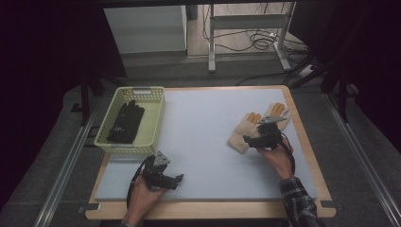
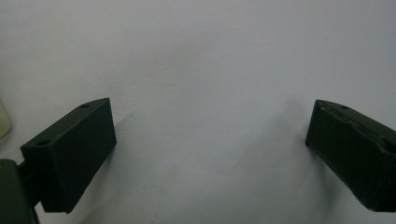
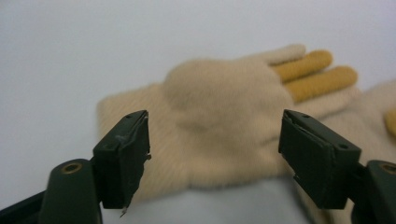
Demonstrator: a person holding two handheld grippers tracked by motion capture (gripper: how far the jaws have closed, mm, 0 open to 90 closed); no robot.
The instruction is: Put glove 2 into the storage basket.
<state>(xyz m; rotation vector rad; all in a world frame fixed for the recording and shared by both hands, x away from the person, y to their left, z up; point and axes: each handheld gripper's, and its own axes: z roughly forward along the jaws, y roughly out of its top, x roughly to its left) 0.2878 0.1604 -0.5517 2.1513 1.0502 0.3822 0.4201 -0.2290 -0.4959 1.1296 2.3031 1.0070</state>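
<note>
Two cream knit gloves with orange fingers lie on the right of the pale mat (image 1: pixel 203 137). The nearer cream glove (image 1: pixel 240 134) (image 3: pixel 219 107) lies flat, and the second glove (image 1: pixel 275 112) (image 3: pixel 376 105) lies just beyond it. My right gripper (image 1: pixel 247 139) (image 3: pixel 215 140) hovers at the nearer glove's cuff with its jaws wide apart. The glove shows between and beyond the jaws, and no pad presses on it. My left gripper (image 1: pixel 178 179) (image 2: pixel 210 140) rests low over bare mat at the front left, open and holding nothing.
A pale green basket (image 1: pixel 159 118) stands at the mat's left edge with a pair of black gloves (image 1: pixel 126 123) inside. The mat lies on a wooden table (image 1: pixel 213 210). Metal rails run along both sides, and a desk frame with cables stands behind.
</note>
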